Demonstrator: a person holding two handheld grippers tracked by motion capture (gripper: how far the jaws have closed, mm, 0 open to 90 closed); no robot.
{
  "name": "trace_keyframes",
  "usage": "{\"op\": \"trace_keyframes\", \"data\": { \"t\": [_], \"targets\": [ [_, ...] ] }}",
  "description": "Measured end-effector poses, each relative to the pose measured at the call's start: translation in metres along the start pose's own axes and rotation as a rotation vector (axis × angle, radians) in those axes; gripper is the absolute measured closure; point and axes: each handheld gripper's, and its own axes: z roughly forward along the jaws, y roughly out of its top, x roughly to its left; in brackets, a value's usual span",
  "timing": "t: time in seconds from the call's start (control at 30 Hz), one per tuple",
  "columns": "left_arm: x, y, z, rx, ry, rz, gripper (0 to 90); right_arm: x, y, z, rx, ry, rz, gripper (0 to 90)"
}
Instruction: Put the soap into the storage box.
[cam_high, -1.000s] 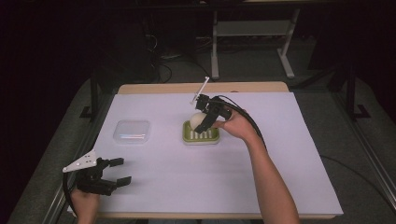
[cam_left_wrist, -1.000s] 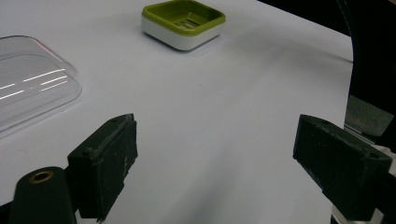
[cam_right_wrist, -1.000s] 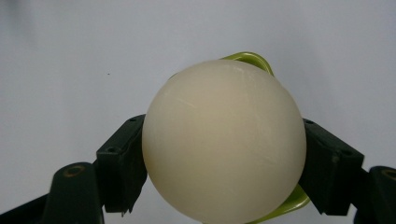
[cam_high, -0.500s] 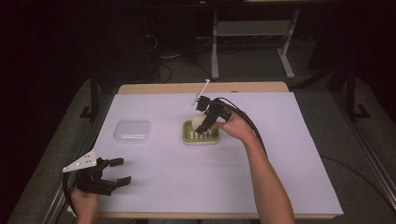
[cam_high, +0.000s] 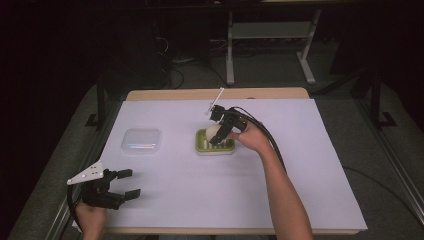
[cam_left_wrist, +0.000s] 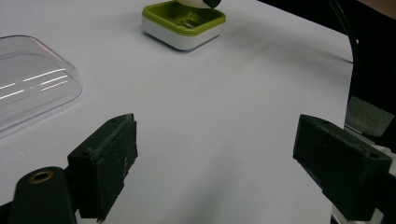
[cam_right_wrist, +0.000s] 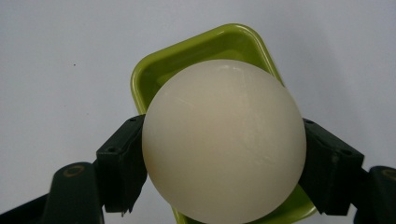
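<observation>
At the near left corner of the white counter (cam_high: 300, 165), the left claw (cam_high: 129, 183) rests low with its jaws spread wide and nothing between them. Farther back lies a clear plastic lid (cam_high: 141, 140), flat on the counter and well apart from that claw. To its right, near the middle, sits a green soap dish (cam_high: 215, 147). Directly above the dish, the right claw (cam_high: 216, 134) is clamped on a cream-white ball (cam_right_wrist: 224, 140), one black jaw pressing each side; whether the ball touches the dish cannot be told
</observation>
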Motion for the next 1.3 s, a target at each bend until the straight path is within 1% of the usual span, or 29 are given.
{"op": "trace_keyframes", "data": {
  "t": [0.17,0.3,0.67,1.0,1.23,1.3],
  "targets": [
    [0.0,0.0,0.0,0.002,0.0,0.001,13.1,0.0,-0.001,0.002,-0.004,-0.001,0.002,24.3],
    [0.0,0.0,0.0,0.003,-0.002,0.001,13.1,-0.001,-0.001,0.004,0.003,-0.002,0.002,24.2],
    [0.0,0.0,0.0,0.005,-0.003,0.001,13.1,-0.002,-0.004,0.01,0.007,-0.003,0.021,24.2],
    [0.001,0.0,0.0,0.004,-0.004,0.001,13.1,-0.004,-0.005,0.012,0.001,0.001,0.02,24.2],
    [0.0,0.0,0.0,0.005,-0.005,0.0,13.1,-0.003,-0.005,0.015,0.007,0.011,0.024,24.2],
    [0.0,0.0,0.0,0.004,-0.005,0.001,13.1,-0.003,-0.005,0.016,0.014,0.012,0.016,24.2]
  ]
}}
